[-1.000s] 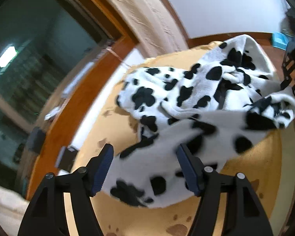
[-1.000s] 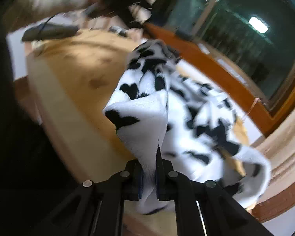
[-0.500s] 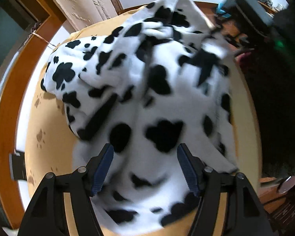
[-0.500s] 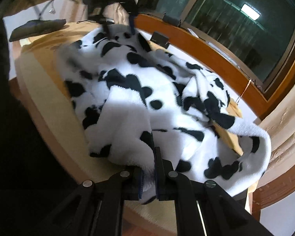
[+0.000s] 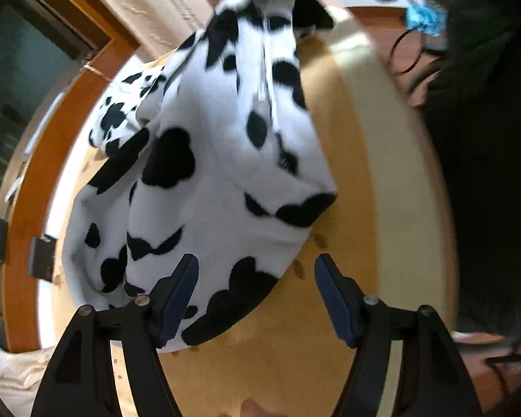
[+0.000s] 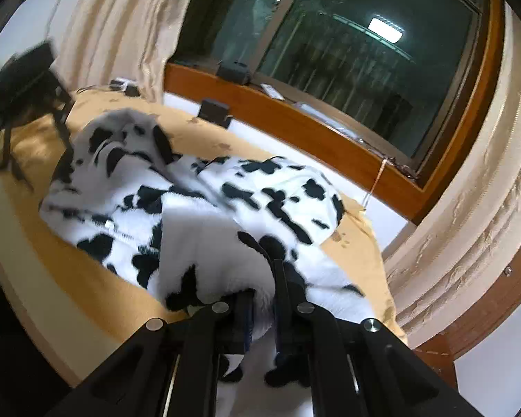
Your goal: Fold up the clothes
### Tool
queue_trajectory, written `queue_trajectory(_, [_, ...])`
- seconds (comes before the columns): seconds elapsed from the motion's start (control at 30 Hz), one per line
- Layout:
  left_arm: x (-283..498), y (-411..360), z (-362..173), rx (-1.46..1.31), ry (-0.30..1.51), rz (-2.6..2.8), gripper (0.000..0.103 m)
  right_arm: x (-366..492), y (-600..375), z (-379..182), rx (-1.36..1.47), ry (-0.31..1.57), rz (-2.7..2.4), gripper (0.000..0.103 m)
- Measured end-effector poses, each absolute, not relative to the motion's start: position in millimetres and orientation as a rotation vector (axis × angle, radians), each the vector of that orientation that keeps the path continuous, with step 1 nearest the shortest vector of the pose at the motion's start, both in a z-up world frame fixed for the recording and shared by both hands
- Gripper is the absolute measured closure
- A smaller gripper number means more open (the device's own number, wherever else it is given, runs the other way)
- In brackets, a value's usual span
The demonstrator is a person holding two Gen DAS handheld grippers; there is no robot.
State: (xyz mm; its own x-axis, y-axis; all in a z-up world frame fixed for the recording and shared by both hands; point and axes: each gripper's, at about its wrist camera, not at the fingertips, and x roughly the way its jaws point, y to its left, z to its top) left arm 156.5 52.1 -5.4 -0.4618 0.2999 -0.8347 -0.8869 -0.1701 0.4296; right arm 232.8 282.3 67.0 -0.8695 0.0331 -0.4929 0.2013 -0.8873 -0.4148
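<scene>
Right claw (image 6: 262, 299) is clamped on a fold of the cow-print fleece garment (image 6: 198, 215); I see white pile bunched between the fingers (image 6: 281, 288). Rest of the garment lies heaped on the tan surface (image 6: 97, 278). Left claw (image 6: 57, 104), blurred, is at the garment's far end; contact unclear. Dark window (image 6: 330, 52) with wooden sill (image 6: 295, 128) behind, curtain (image 6: 121, 24) left.

A fluffy white fleece garment with black cow-patch spots (image 5: 225, 173) is lying bunched and partly folded over on a tan bed cover (image 5: 357, 187). One end of it is hanging lifted above the bed, stretching the fabric into a long drape, while the far part (image 6: 267, 187) is resting in rumpled folds near the window side.
</scene>
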Motion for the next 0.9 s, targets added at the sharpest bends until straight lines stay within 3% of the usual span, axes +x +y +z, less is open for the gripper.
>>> queue_trajectory(0.63, [142.0,82.4,-20.6,-0.584,1.26,2.055,0.022,218.6,276.6,186.7,0.217,0.543,-3.049,0.094])
queue_trajectory(0.9, [156.6,96.4,-23.8,-0.392,1.252,2.354,0.02,202.8,238.2,232.2,0.08,0.63,-2.978,0.094])
